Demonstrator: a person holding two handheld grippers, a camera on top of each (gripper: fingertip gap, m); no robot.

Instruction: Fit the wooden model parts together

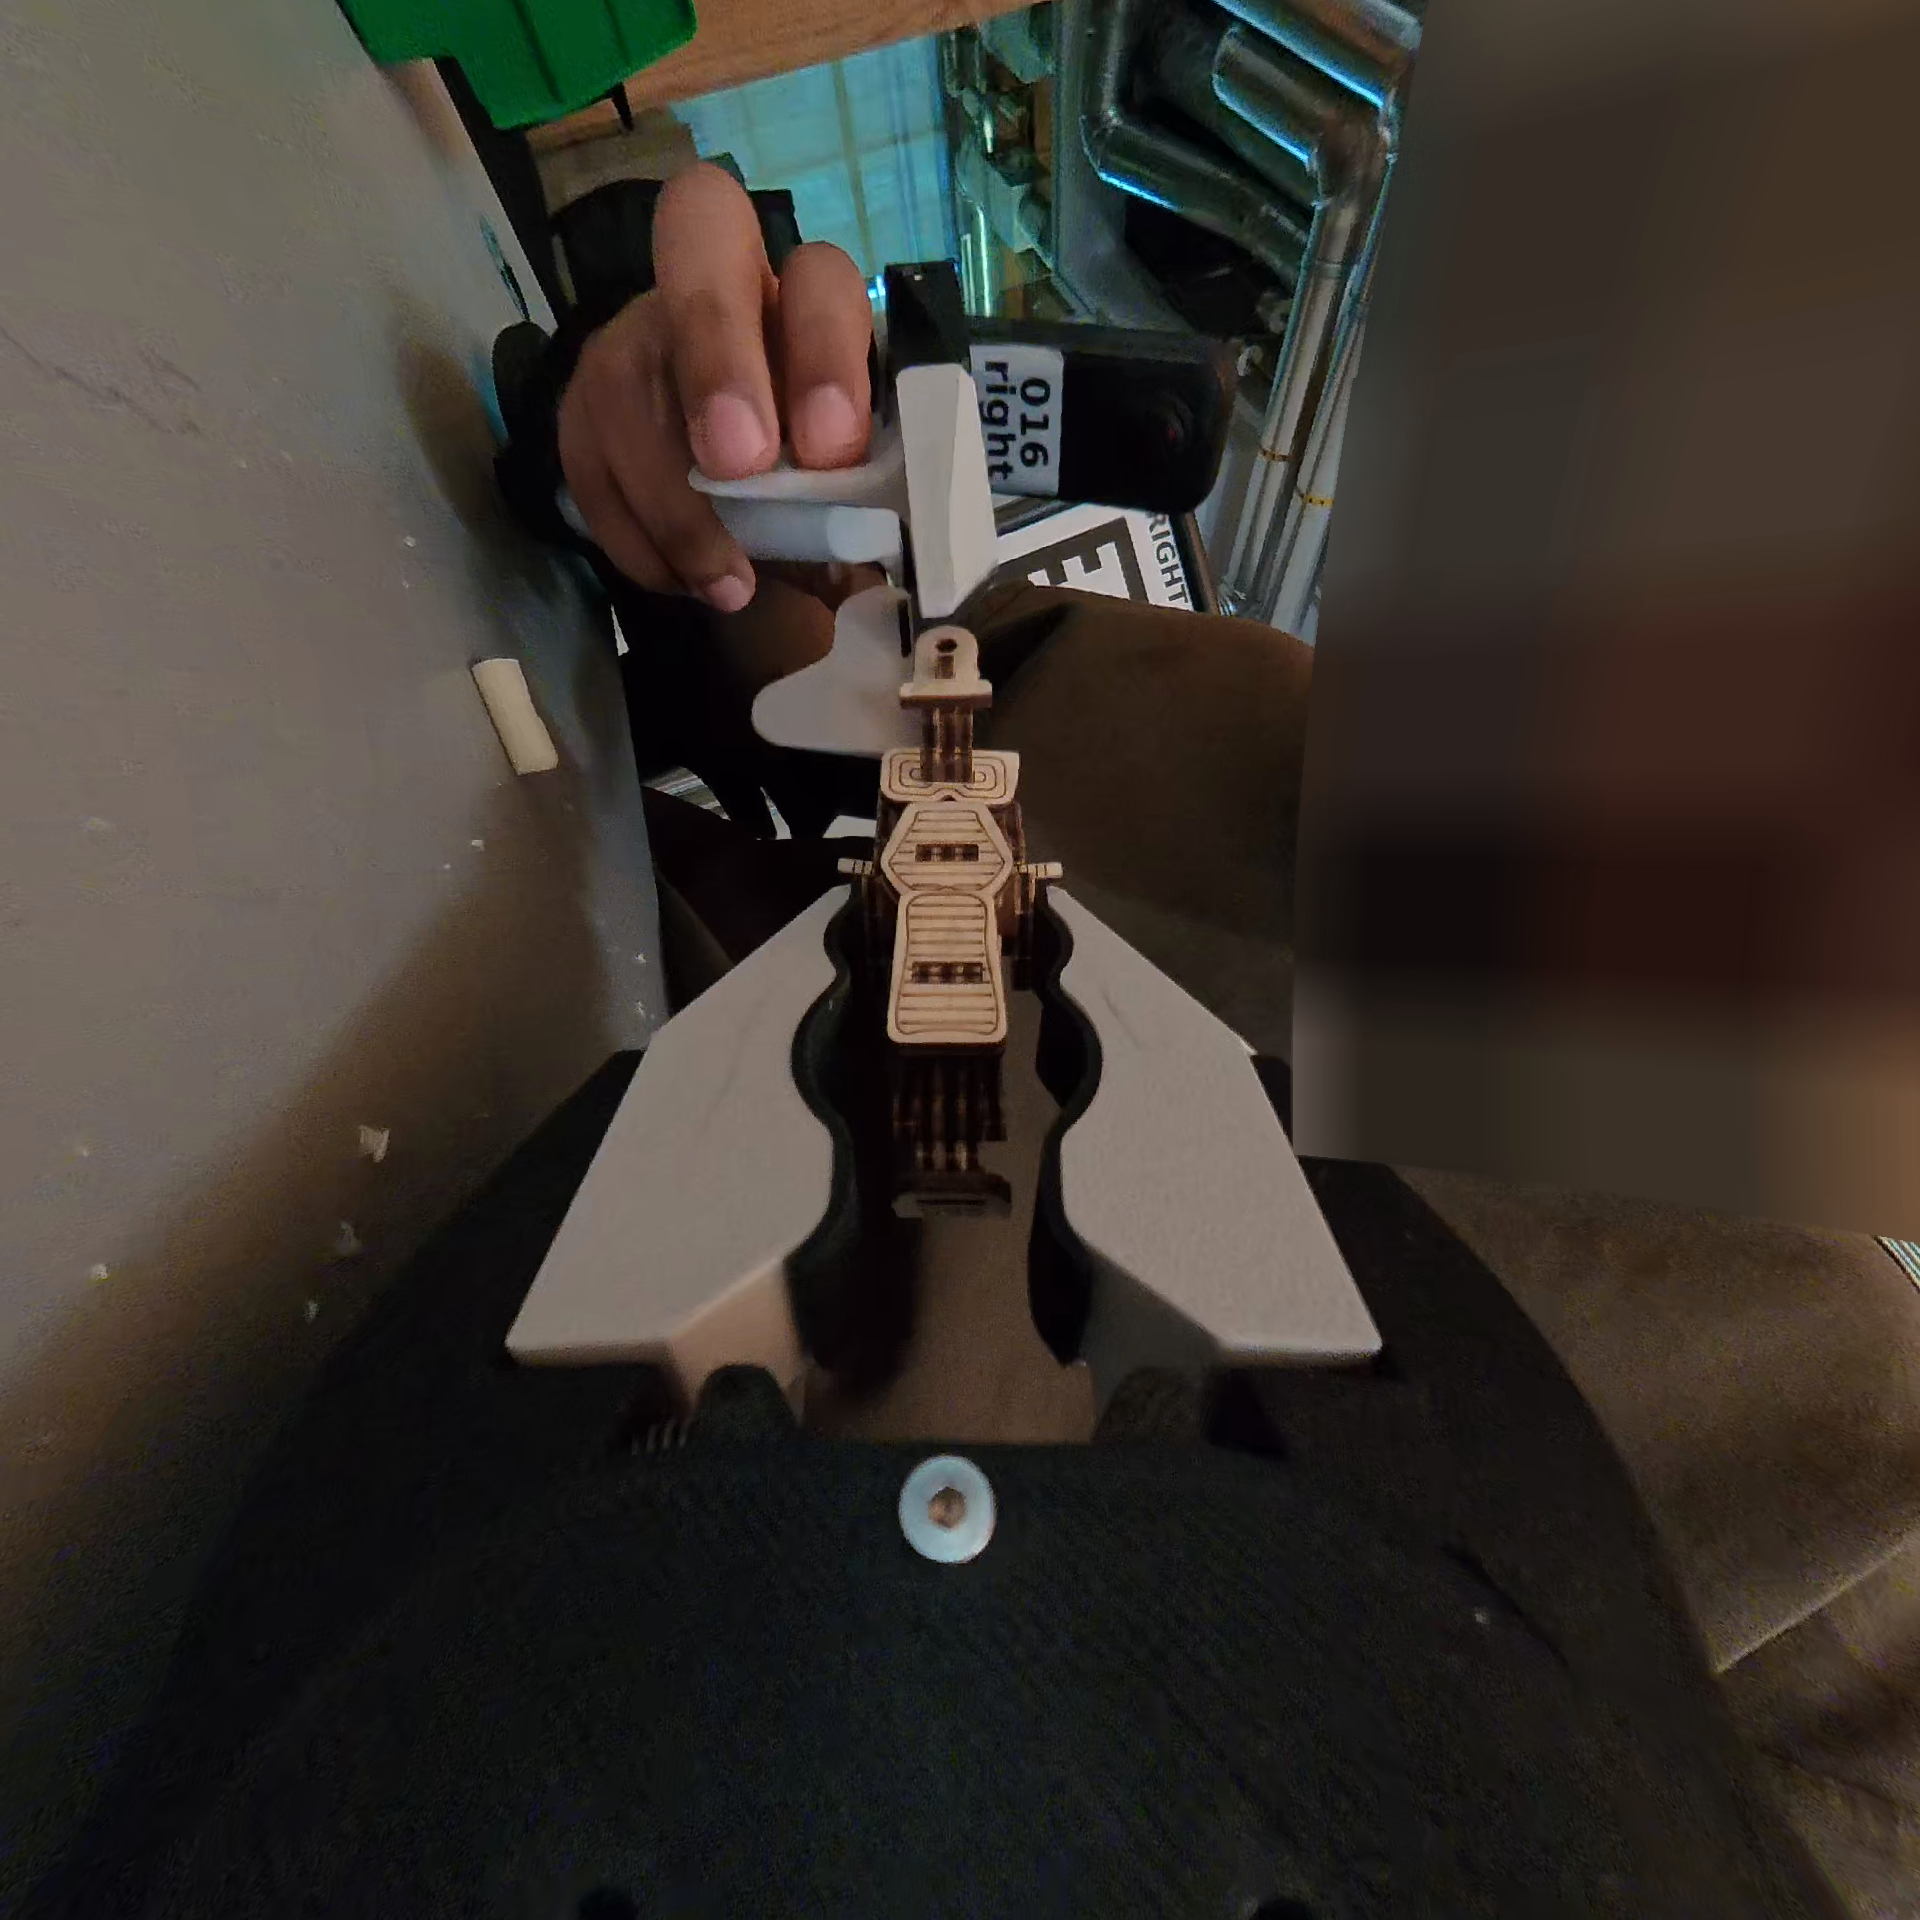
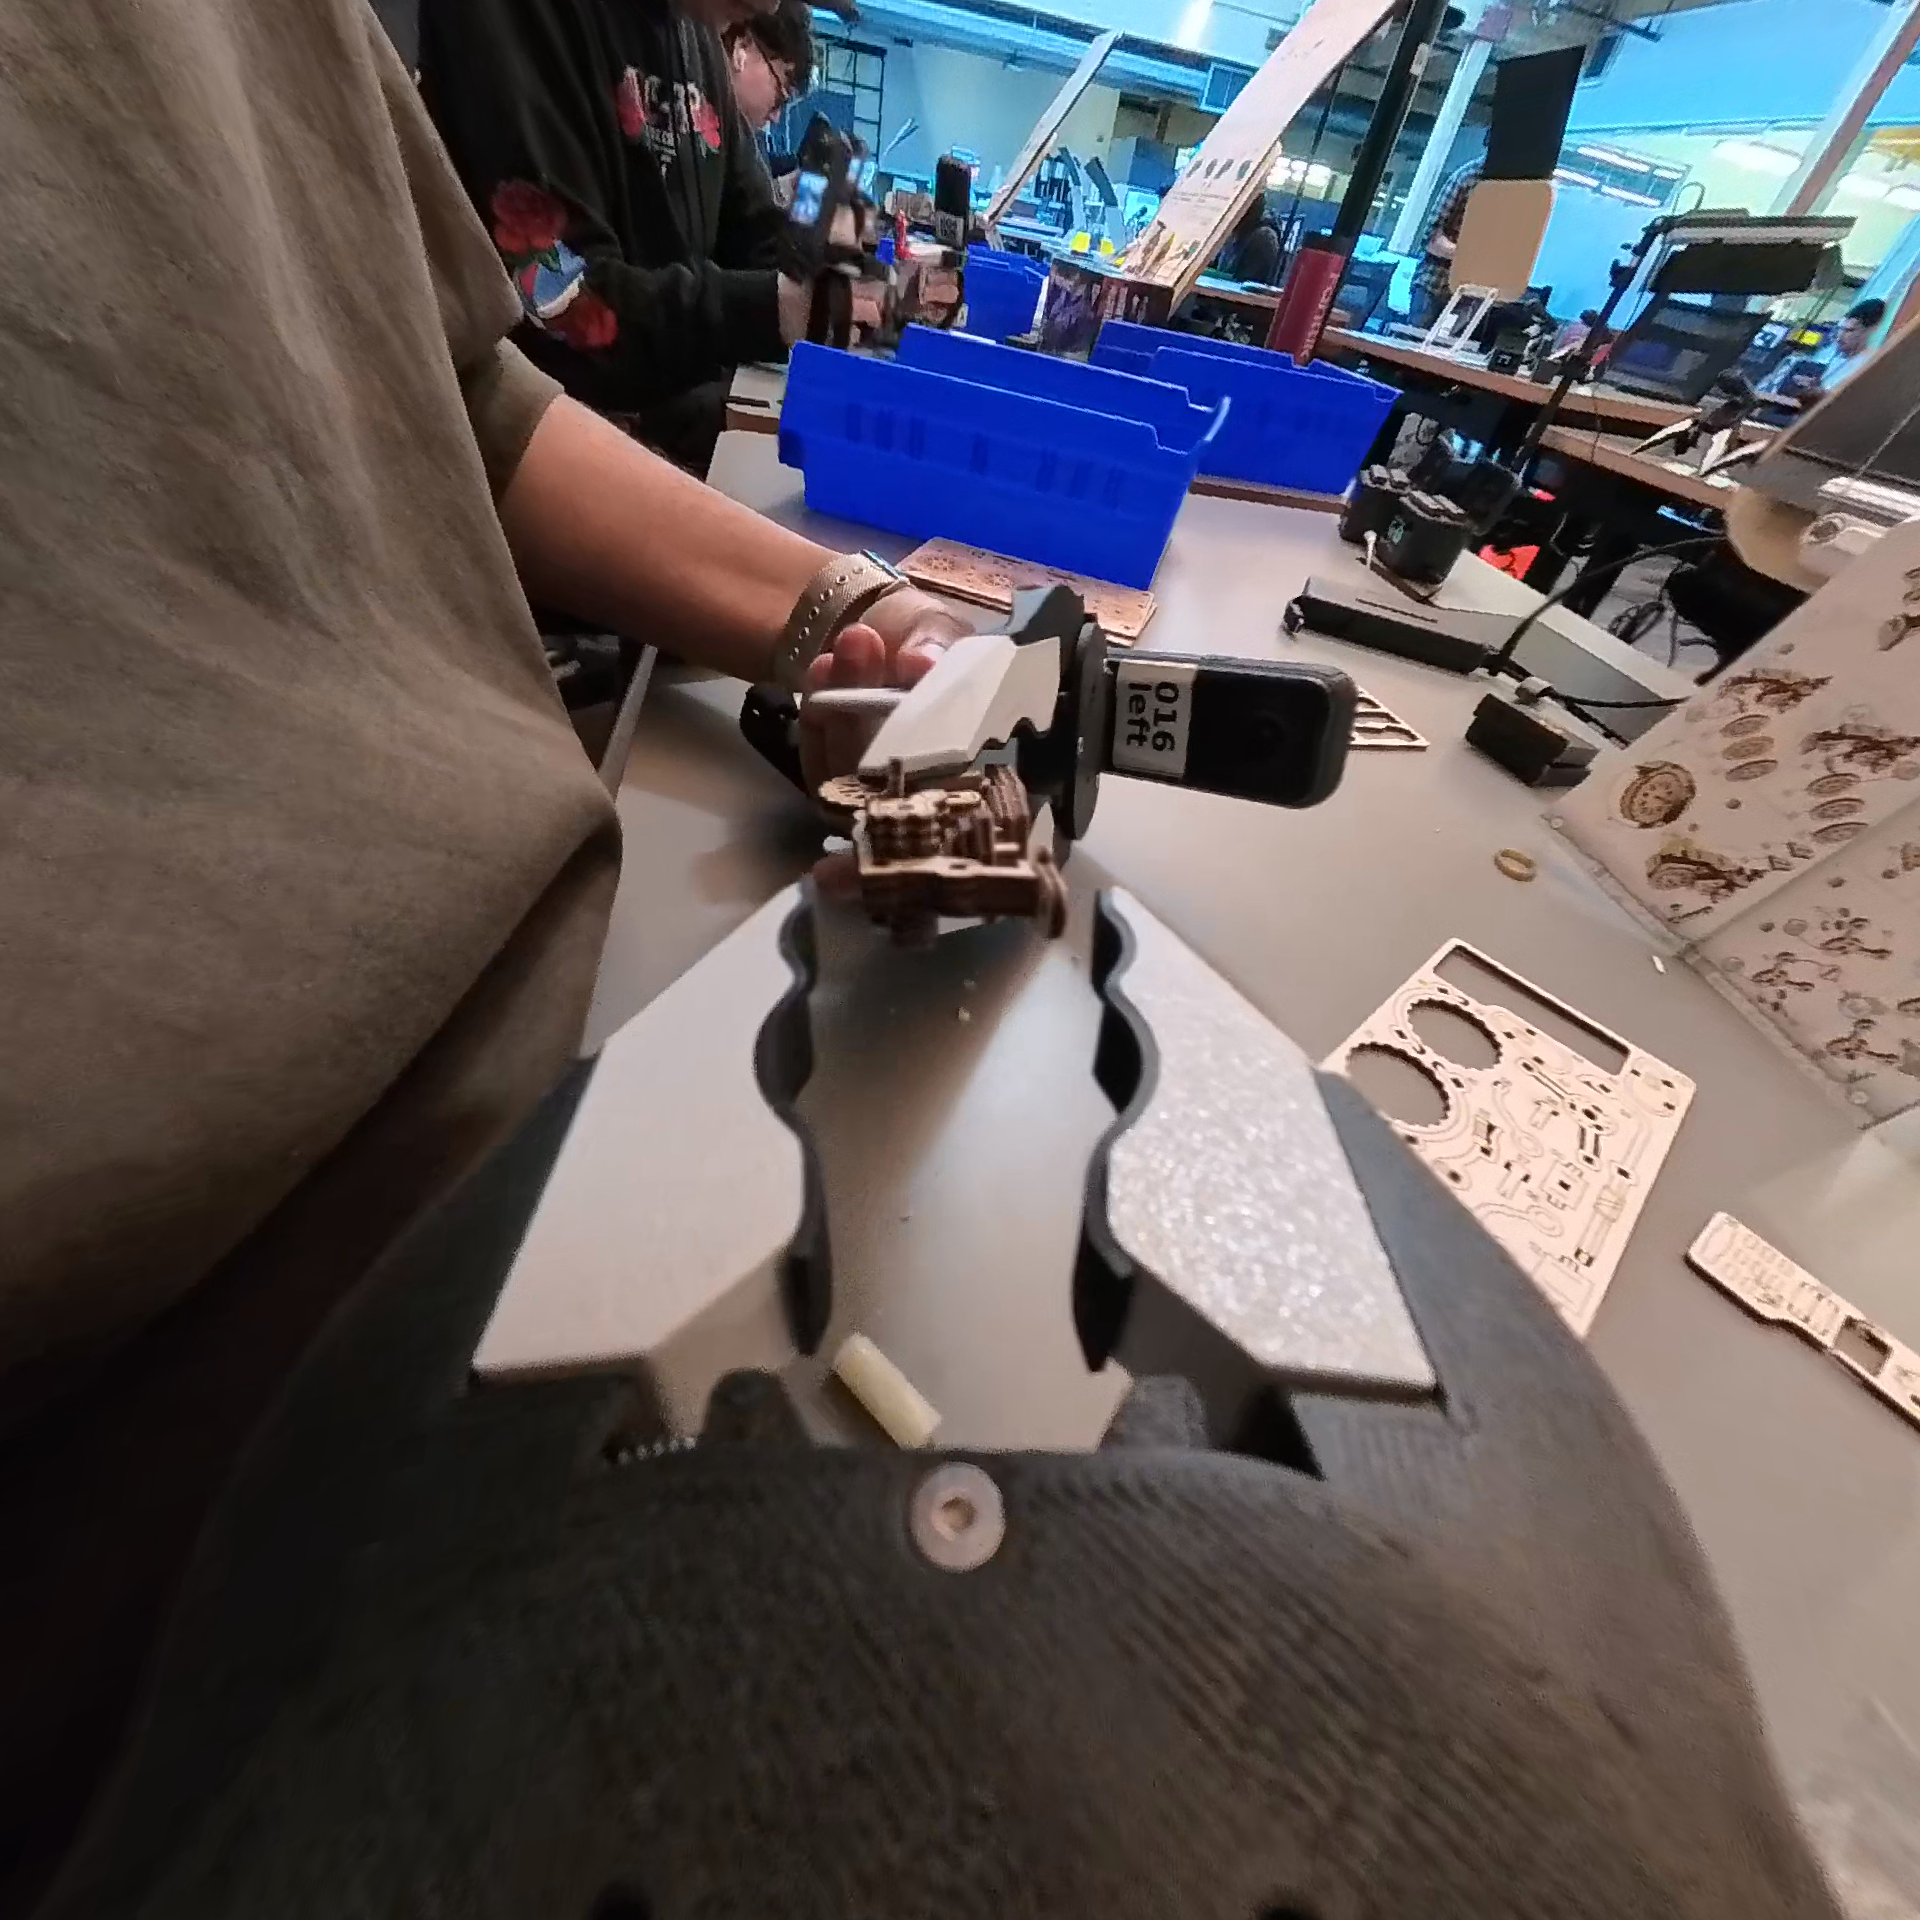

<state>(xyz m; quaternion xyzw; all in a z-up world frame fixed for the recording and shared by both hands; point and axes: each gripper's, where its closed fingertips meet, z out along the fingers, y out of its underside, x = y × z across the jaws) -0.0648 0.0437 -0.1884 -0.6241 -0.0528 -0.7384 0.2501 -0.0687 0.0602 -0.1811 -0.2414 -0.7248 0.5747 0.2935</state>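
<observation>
The left gripper clamps the wooden model at its forward end, held in the air off the table. The right gripper stands open, its tips just short of the model. The model looks light, stiff and brittle, all thin slotted plywood; I would grip its solid layered body, not the small tab end. A punched-out sheet lies toward the table's right edge. White labels with writing sit on both gripper cameras.

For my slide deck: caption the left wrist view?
Left gripper fingers holding a pale laser-cut wooden model, right gripper at its far end.
</observation>
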